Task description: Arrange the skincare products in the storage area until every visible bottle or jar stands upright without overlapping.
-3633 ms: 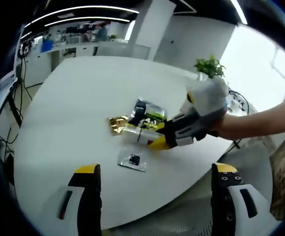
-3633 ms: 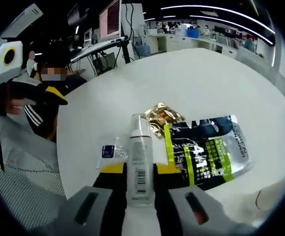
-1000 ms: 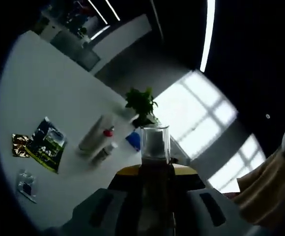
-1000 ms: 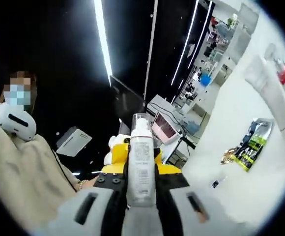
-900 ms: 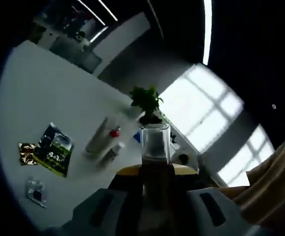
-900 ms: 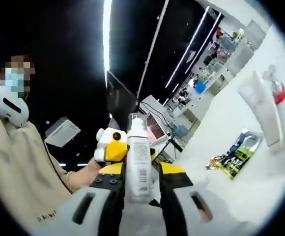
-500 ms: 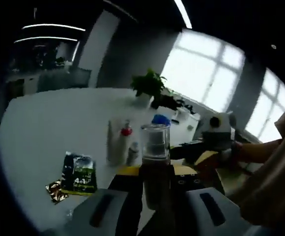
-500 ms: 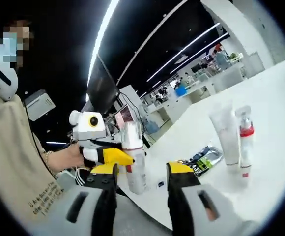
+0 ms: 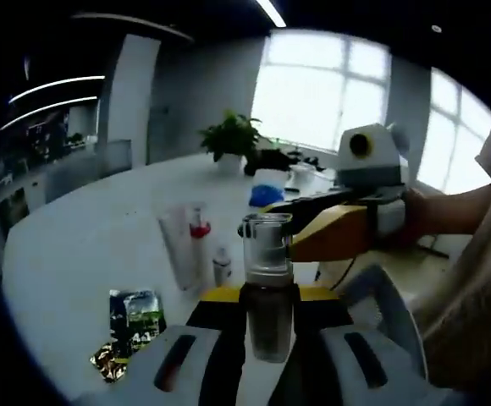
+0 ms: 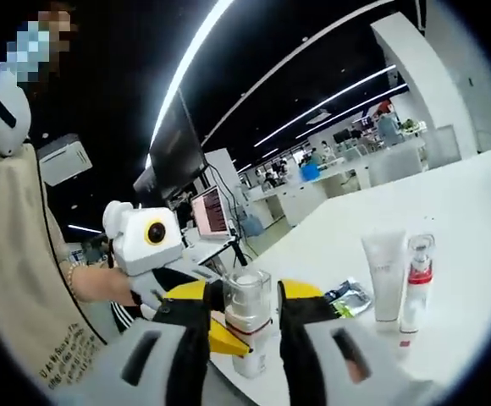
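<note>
The clear-capped bottle has been passed across and is now pinched by the left claw. The right claw has been spread around it. A white tube and red-collared bottle already stand upright mid-bench.

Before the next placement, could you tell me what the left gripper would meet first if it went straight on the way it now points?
Probably the right gripper, which crosses just beyond the bottle that the left gripper holds; depth is unclear.
</note>
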Motion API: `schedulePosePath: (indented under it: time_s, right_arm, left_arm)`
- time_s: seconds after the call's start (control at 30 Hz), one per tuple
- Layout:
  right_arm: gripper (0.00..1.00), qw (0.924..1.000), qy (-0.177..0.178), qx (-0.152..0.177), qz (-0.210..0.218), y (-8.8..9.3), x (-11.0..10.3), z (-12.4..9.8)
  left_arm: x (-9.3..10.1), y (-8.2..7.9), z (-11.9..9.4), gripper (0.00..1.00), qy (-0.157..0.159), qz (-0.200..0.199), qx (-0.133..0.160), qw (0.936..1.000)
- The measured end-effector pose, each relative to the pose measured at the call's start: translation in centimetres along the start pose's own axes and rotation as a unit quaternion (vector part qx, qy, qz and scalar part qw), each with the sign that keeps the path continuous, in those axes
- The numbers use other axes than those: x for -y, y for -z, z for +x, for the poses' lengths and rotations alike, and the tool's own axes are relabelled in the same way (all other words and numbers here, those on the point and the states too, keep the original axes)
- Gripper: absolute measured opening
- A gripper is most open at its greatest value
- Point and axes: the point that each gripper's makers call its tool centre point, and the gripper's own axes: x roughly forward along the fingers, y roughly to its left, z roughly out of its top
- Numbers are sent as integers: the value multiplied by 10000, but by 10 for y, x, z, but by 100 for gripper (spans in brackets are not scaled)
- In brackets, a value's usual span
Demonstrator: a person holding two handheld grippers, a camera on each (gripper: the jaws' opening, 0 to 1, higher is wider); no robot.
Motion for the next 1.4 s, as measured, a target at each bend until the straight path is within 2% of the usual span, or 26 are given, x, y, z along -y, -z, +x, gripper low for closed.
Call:
schedulePosePath:
  time_s: [0.13,0.27,0.4,0.7,0.83,1.13,1.4]
  right_arm:
    - [23,9998,131,-62,-144,2,6,-1]
    - [21,9993,213,-125,-281,5,9,-1]
    - [21,9980,338,-271,-460,9,13,0]
    - [21,9914,464,-811,-921,26,29,5]
    - [21,9889,465,-945,-1045,31,36,8]
    - [21,9793,440,-1394,-1400,48,57,12]
    - [21,9659,575,-1864,-1701,69,84,12]
  left_arm:
    - [0,1,4,17,56,86,-32,9999]
    - [-2,3,8,17,103,142,-55,9998]
    - [-6,7,14,18,116,369,-132,9992]
    - [-14,27,34,19,240,662,-489,9963]
    - [-19,35,44,19,265,704,-633,9952]
    - [-33,48,63,18,344,831,-875,9921]
    - [-49,66,88,17,293,1134,-1058,9875]
